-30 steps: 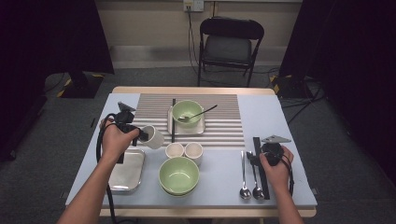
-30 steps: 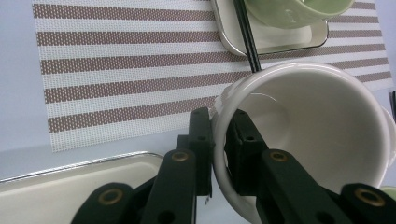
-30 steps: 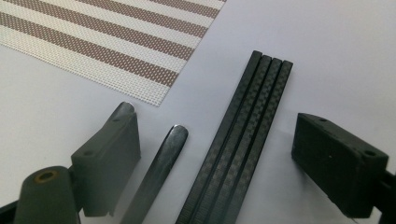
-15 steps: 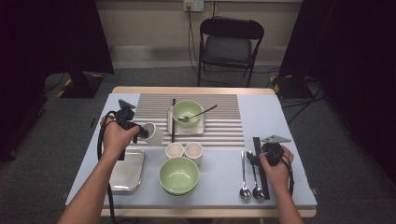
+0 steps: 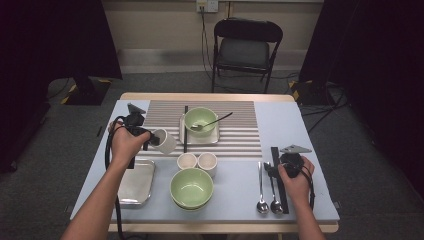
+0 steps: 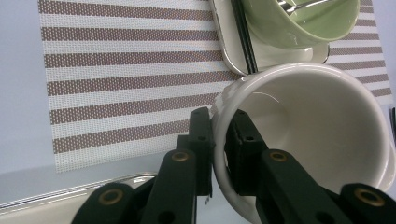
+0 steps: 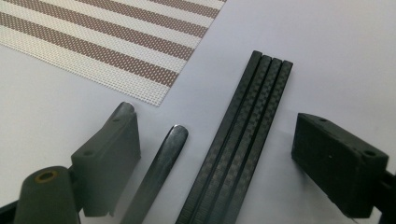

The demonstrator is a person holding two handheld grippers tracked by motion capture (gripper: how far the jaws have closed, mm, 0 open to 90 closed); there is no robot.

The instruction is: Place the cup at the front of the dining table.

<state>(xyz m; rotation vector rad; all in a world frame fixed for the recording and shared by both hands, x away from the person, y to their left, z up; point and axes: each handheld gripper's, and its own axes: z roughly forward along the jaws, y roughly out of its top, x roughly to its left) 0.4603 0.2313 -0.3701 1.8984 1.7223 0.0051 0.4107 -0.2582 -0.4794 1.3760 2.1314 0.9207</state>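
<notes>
A white cup (image 5: pixel 165 141) hangs tilted over the left edge of the striped mat (image 5: pixel 235 132). My left gripper (image 5: pixel 153 140) is shut on its rim. In the left gripper view my left gripper (image 6: pixel 219 133) pinches the white cup (image 6: pixel 322 140), one jaw inside the wall and one outside. My right gripper (image 5: pixel 276 162) rests open on the table at the right. In the right gripper view my right gripper (image 7: pixel 219 140) straddles black chopsticks (image 7: pixel 243 126) and a spoon handle (image 7: pixel 163 161), touching neither.
On the mat a green bowl (image 5: pixel 201 121) with a spoon stands on a small tray, black chopsticks (image 5: pixel 186 129) beside it. Two small white cups (image 5: pixel 197 161), stacked green bowls (image 5: pixel 192 187), a metal tray (image 5: pixel 136 181) and two spoons (image 5: pixel 266 187) lie nearer me. A chair (image 5: pixel 247 47) stands beyond the table.
My left hand has raised the white cup slightly and tipped it over on its side. The right hand has stayed where it was.
</notes>
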